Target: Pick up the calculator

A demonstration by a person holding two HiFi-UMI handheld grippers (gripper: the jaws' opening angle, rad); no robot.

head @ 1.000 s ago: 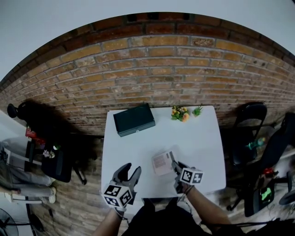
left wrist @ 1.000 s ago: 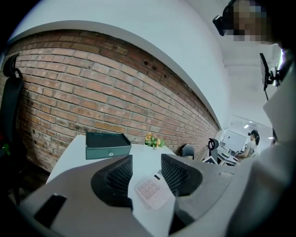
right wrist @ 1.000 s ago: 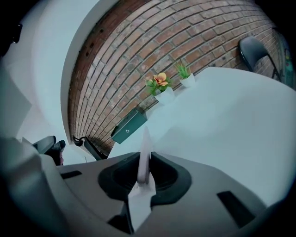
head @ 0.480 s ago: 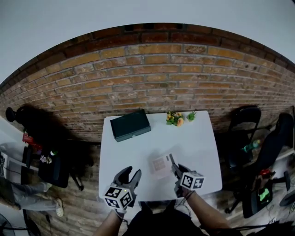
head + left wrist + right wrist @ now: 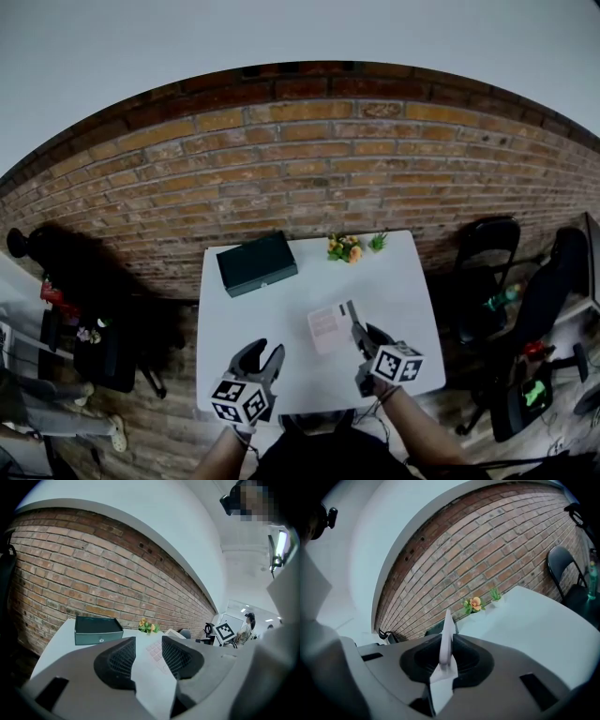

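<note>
The calculator [image 5: 329,327], pale pink-white with a small display, hangs above the white table [image 5: 281,300], gripped by its right edge. My right gripper [image 5: 360,335] is shut on it. In the right gripper view the calculator [image 5: 446,637] stands edge-on, pinched between the two dark pads of the right gripper [image 5: 447,657]. My left gripper [image 5: 263,354] hovers over the table's near left edge; its jaws are closing with nothing between them. In the left gripper view the calculator [image 5: 158,649] shows beyond the left gripper [image 5: 148,649], apart from it.
A dark green box [image 5: 256,263] lies at the table's back left. A small bunch of flowers [image 5: 343,247] stands at the back edge against the brick wall [image 5: 309,169]. Black chairs [image 5: 489,258] stand to the right of the table.
My right gripper has risen with the calculator, which is now off the table. My left gripper has stayed in place and its jaws have narrowed a little.
</note>
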